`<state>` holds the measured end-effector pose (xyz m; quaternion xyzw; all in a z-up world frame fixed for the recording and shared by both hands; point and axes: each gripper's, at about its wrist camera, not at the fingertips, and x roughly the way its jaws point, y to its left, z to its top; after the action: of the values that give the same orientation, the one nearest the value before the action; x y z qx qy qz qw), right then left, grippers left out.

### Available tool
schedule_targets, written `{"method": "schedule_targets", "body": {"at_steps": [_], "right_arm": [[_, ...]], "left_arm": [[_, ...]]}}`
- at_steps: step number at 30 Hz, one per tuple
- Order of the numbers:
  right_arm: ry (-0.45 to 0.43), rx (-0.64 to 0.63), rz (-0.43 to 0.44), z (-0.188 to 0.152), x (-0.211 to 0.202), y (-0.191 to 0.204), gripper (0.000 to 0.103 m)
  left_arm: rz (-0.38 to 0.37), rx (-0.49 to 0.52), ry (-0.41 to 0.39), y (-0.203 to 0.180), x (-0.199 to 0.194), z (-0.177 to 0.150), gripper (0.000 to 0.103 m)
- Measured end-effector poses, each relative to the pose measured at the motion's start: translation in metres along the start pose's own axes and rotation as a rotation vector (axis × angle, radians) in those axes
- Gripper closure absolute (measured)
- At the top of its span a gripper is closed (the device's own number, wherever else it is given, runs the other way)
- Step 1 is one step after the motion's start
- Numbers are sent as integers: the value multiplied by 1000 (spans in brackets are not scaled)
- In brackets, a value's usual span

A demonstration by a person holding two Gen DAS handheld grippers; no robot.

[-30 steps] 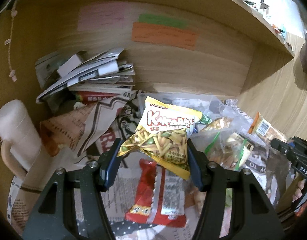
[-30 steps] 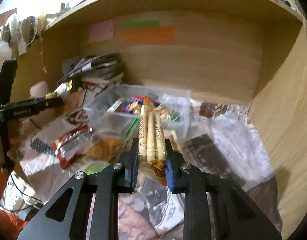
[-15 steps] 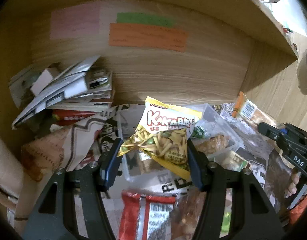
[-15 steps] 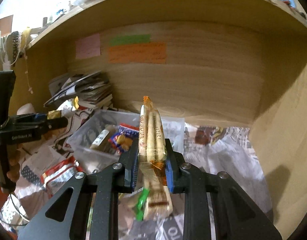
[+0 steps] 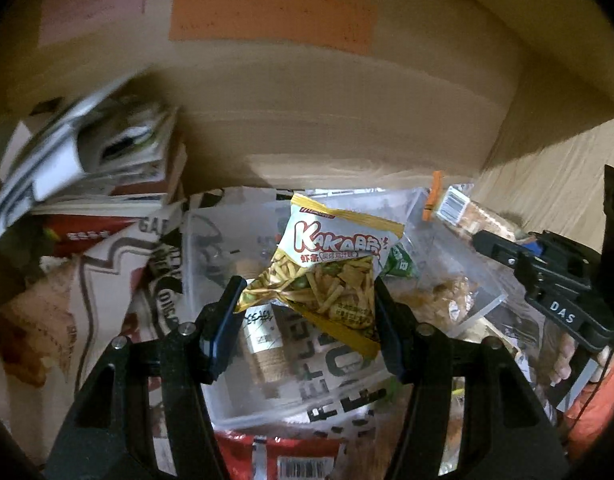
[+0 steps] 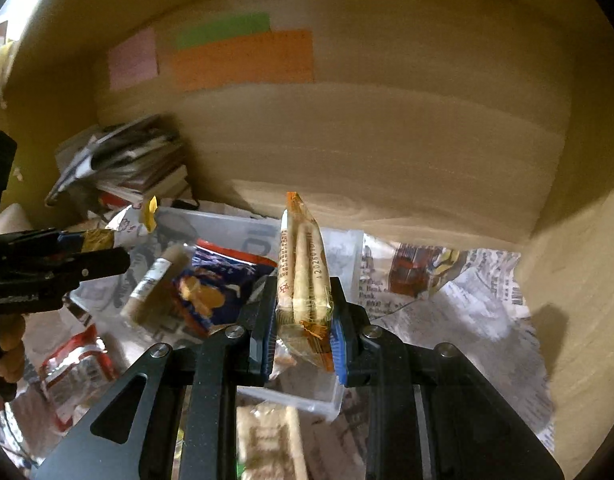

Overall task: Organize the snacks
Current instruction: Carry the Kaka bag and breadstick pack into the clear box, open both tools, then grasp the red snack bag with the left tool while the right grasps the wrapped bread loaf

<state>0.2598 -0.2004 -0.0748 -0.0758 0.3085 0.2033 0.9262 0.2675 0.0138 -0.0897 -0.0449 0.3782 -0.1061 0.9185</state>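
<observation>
My left gripper point(image 5: 307, 320) is shut on a yellow and white KaKa snack bag point(image 5: 327, 276) and holds it over a clear plastic bin point(image 5: 211, 240). The bin holds a biscuit roll point(image 5: 263, 344) and other packets. My right gripper point(image 6: 301, 324) is shut on a clear packet of biscuit sticks with orange ends point(image 6: 305, 272), held upright over the same bin point(image 6: 235, 236). A blue snack packet point(image 6: 211, 288) lies in the bin. The right gripper point(image 5: 487, 242) shows at the right of the left wrist view, the left gripper point(image 6: 103, 256) at the left of the right wrist view.
All this sits in a wooden shelf nook lined with newspaper point(image 6: 447, 288). A stack of books and papers point(image 5: 107, 168) fills the back left. A red snack bag point(image 5: 291, 456) lies in front of the bin. Coloured paper notes point(image 6: 243, 60) stick to the back wall.
Both grippers have moved forward into the nook with their snacks. The clear bin has come closer and now lies under both of them.
</observation>
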Motion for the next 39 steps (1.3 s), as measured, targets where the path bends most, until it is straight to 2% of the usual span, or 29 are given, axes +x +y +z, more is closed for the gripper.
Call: {"method": "schedule_targets", "body": {"at_steps": [9,13,17,23,27,32,39], "right_arm": [[66,20,21,0,17,-5,77],[43,38,25,-2,7,-6,60],[17,34,31,-4,-11,-4,52],[-24,18,21,-13,-38,1,40],[-34,35,20,-27,-55,2,36],[-20,55,0,-47,-66,2,34],[45,74,-25,-78,-66,-1,34]], "left_arm": [[2,34,73,-10,25,3,41],[-8,26,82,-10,24,1,39],[-7,22,58,-7,11,0,37],[11,11,-6,2,-25,-10,27],[31,18,-25,6,-45,-22,21],[70,51,-35,6,-61,-45,18],[83,47,3,13,-62,-79,15]]}}
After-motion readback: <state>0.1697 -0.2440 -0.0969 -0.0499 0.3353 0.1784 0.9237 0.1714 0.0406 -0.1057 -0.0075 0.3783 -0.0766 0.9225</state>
